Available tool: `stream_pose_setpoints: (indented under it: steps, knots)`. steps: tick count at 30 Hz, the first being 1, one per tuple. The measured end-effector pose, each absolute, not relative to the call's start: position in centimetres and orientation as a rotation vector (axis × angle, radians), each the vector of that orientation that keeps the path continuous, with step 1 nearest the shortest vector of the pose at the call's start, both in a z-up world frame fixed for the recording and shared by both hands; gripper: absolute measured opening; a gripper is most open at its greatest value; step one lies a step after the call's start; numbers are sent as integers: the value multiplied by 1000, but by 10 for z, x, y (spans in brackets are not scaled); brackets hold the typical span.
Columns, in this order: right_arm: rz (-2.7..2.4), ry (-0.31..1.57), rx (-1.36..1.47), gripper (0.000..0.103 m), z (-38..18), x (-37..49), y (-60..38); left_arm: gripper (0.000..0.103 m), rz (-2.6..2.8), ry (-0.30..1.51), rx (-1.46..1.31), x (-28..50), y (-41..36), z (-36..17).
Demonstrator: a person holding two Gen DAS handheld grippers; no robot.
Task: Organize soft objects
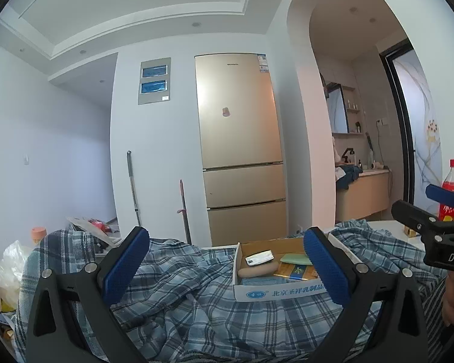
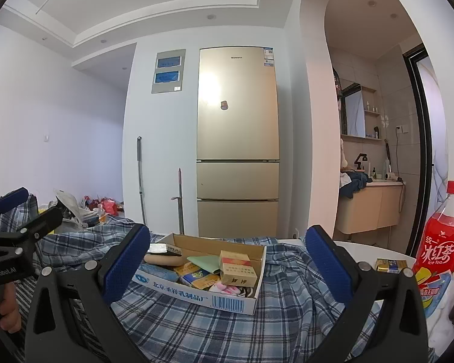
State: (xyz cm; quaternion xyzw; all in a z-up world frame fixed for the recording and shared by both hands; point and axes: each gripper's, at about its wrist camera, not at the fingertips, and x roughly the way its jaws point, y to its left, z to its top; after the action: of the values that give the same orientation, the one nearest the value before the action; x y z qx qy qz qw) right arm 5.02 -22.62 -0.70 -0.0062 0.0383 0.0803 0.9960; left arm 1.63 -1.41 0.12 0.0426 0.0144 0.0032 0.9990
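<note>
1. Plaid cloth: spread loose and rumpled over the desk, many creases, no fold lines to be seen. Judged unsorted as yet.
2. Box sits on top of the cloth, near its middle. It holds small packets, a tan roll and what looks like a pink sock at the near corner. Nothing seems to be leaving or entering it.
3. Left gripper: fingers wide apart, nothing between them, hovering low over the cloth just short of the box. A hand shows at the right edge of the left view.
4. Right gripper: fingers likewise wide apart and empty, facing the box from the other side.
5. Bottle of red ice tea stands at the right of the desk beside a small yellow pack; both lie off the cloth or at its edge, cannot tell which.
6. Progress, as a judgement: at or near the start. The cloth is pinned under the box, so the box probably has to shift before the cloth can be gathered or folded. All the sorting remains.
</note>
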Motion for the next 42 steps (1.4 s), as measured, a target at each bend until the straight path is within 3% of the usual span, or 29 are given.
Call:
stream_pose_setpoints:
  steps: [42]
  knots:
    - [172,114,2,103,-9,60,-228,103,-6,65,58,21,-10,0]
